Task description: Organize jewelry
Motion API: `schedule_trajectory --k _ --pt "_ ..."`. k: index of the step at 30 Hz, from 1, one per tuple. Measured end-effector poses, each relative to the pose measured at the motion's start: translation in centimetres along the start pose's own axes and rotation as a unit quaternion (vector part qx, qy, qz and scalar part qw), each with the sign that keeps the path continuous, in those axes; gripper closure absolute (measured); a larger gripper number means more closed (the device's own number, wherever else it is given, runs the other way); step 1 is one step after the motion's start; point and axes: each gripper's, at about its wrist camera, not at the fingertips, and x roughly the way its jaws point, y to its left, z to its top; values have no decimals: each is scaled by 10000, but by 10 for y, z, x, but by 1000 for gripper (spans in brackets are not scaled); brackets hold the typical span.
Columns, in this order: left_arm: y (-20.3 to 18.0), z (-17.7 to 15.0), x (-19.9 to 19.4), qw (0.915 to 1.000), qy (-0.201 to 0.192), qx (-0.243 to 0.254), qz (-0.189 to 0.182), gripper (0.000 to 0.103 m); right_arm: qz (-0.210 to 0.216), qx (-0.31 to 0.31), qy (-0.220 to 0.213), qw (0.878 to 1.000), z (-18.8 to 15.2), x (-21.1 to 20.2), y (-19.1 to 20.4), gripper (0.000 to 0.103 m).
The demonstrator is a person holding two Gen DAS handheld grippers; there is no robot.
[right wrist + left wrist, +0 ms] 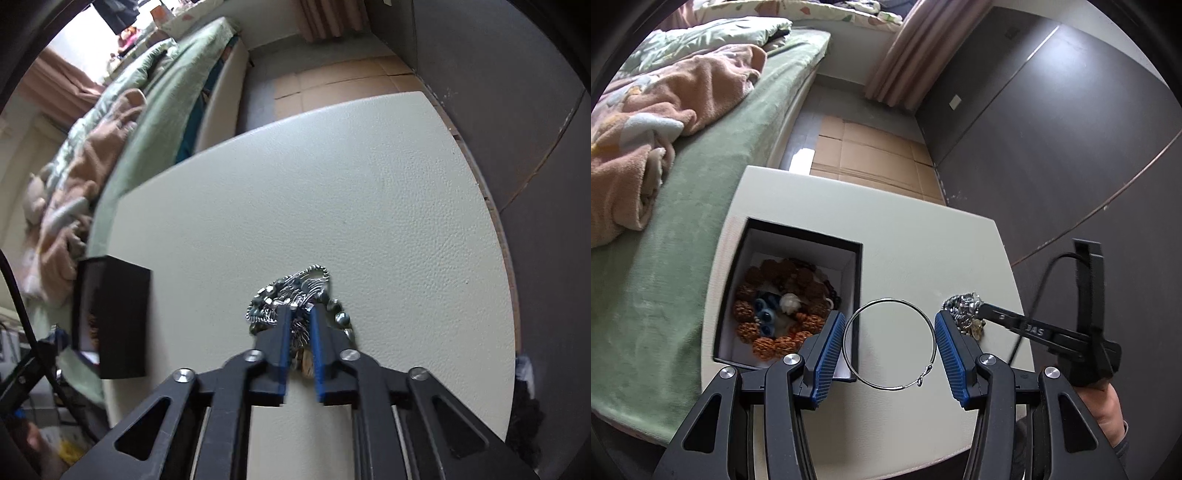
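A thin silver hoop (925,332) lies on the pale table (916,243) between the wide-open fingers of my left gripper (889,320), which touches nothing. To its left stands an open black box (858,266) holding brown bead bracelets (783,314) and blue pieces. A silver chain jewelry pile (962,306) lies right of the hoop. In the right wrist view my right gripper (300,314) is closed on this silver pile (291,291), fingers pinching its near side on the table (332,184). The black box (118,317) shows at the left.
A bed with green sheet (701,206) and pink blanket (665,122) runs along the table's left side. Flattened cardboard (871,155) lies on the floor beyond the table. A dark wall (1071,129) stands at the right.
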Motion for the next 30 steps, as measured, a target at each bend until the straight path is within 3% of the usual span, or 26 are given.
schedule_trajectory --k 6,9,11,13,15,16,21,25,30 --pt "8 1 -11 9999 -117 -62 -30 51 163 -165 -352 9991 3 -31 14 101" --pt "12 0 -14 9998 -138 -105 -48 51 -102 -334 -461 9983 3 -38 24 101" --pt "15 -2 -17 9998 -149 -134 -62 51 -135 -340 -316 9988 5 -33 26 101" --pt "18 -3 -19 9998 -155 -145 -59 51 -126 -389 -39 9992 8 -20 31 87" --pt "20 -3 -22 9997 -169 -150 -50 51 -283 -559 0 9980 8 -11 38 44" --pt "22 -3 -23 9997 -180 -162 -46 51 -422 -663 -69 9969 7 -9 41 40" --pt "31 -3 -26 9995 -204 -242 -42 51 -459 -751 4 9961 10 2 46 41" --pt "37 -5 -25 9994 -170 -309 -34 51 -647 -809 282 9942 9 20 44 61" --pt "42 -6 -22 9992 -133 -369 -43 51 -922 -927 298 9910 7 31 42 67"
